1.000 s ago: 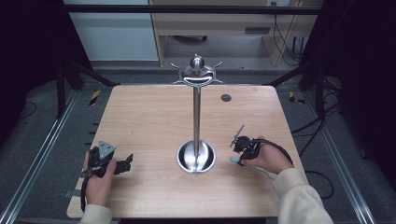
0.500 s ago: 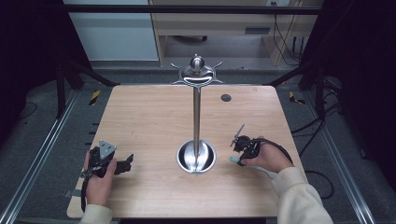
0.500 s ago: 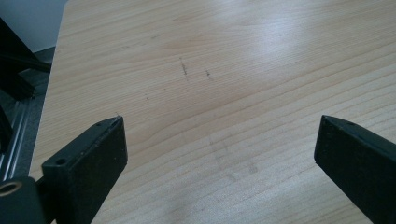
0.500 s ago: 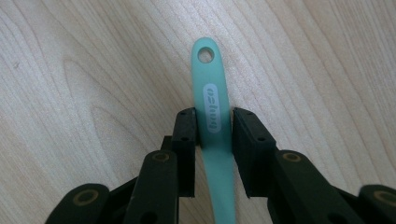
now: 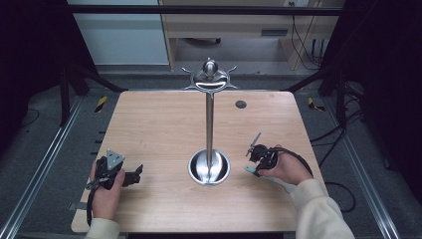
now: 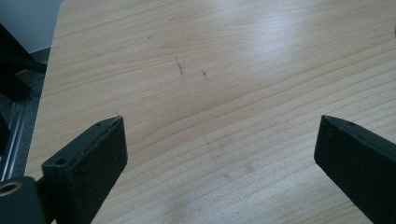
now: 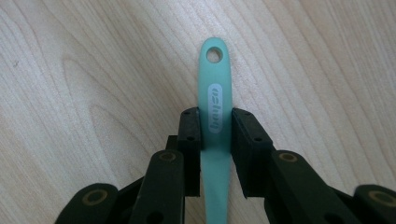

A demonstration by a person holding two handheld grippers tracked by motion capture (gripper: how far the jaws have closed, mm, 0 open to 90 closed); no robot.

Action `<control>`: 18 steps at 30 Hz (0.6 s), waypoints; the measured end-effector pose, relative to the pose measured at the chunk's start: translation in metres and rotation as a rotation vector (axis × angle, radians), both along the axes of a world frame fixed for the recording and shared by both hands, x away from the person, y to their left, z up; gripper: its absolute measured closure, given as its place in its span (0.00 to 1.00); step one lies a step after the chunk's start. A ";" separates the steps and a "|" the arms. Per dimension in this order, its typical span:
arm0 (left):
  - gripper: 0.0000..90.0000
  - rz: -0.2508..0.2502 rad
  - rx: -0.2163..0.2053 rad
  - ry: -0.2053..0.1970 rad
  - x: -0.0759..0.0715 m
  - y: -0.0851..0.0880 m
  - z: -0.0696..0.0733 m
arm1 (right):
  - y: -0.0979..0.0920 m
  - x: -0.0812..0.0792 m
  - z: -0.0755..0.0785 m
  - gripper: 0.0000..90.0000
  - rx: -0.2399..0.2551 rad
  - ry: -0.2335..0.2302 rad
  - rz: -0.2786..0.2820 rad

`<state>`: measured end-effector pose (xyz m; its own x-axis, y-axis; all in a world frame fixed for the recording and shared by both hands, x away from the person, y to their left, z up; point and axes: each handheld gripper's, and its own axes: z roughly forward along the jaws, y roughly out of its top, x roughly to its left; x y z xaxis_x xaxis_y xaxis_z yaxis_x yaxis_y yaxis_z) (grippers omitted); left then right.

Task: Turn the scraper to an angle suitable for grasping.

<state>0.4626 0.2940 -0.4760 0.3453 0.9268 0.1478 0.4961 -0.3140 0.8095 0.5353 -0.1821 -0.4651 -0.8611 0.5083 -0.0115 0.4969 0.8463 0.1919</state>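
Left gripper [image 5: 133,175]: jaws spread wide, nothing between, bare wooden table [image 6: 224,70] ahead. Right gripper [image 7: 215,123]: clamped on one mint-green utensil handle [image 7: 215,93], hanging hole just beyond the jaws. Probably mid-carry; next, likely threading that hole onto one hook of the single steel stand [image 5: 209,124].

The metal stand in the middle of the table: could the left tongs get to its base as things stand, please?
Probably yes: the left tongs are open and hold nothing, and bare table lies between them and the stand's base.
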 end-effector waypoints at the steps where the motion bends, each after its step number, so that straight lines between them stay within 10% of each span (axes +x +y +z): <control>1: 0.03 0.000 -0.002 0.001 0.000 0.000 0.000 | 0.000 0.000 0.001 0.82 0.002 -0.003 -0.007; 18: 0.03 -0.005 -0.001 0.004 0.000 -0.001 0.000 | -0.022 -0.013 0.028 0.83 0.173 -0.074 -0.056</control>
<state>0.4627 0.2932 -0.4761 0.3506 0.9252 0.1452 0.4976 -0.3153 0.8081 0.5220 -0.2042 -0.4368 -0.8317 0.5549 0.0180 0.5212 0.7693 0.3694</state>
